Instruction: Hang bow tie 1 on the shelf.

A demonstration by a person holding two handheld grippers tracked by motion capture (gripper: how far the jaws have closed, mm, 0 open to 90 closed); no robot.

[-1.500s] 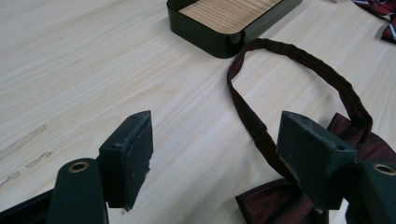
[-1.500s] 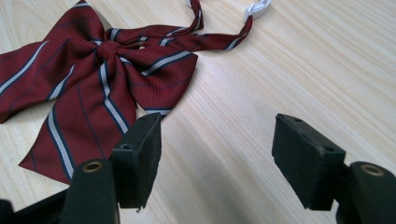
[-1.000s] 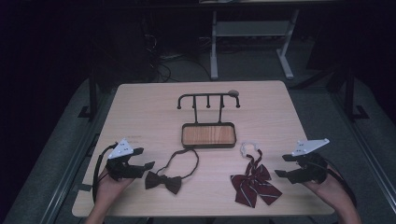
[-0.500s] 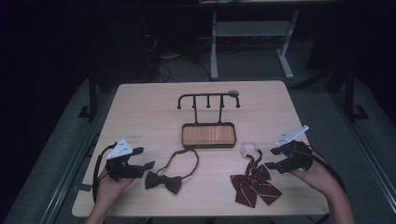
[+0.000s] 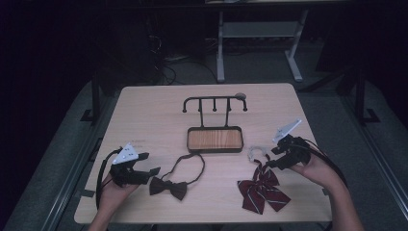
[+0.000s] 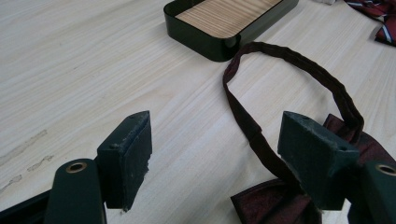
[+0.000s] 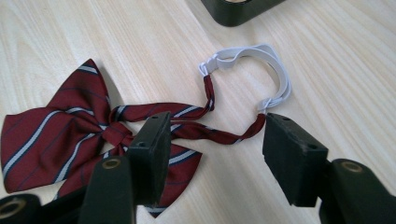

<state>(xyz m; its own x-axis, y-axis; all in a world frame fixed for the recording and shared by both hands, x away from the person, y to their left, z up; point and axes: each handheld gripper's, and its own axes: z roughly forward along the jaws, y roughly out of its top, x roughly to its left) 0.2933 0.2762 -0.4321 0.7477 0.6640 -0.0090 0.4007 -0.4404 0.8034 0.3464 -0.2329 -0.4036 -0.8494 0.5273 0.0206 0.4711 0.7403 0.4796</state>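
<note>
Hovering low over the striped tie (image 7: 88, 135), the right gripper (image 5: 284, 156) has its jaws spread to either side of the tie's strap, with nothing pinched between them; they have just been closing. The likely reason is a grasp on the strap, since the white elastic loop (image 7: 261, 70) lies flat and open at about one o'clock from the bow, offering a thin band to catch and, I judge, hang on the rack (image 5: 214, 103).

That rack stands at twelve o'clock on the worktop (image 5: 144, 110), its tray (image 5: 214, 139) just in front, so both ties sit within easy reach of its pegs.

The left gripper (image 5: 144, 168) rests released at about eight o'clock on the worktop, its jaws wide and empty. The dark bow tie (image 5: 167, 187) lies just beside it toward three o'clock, its band (image 6: 299, 65) curving up toward the tray, so this hand looks parked beside its own tie.
</note>
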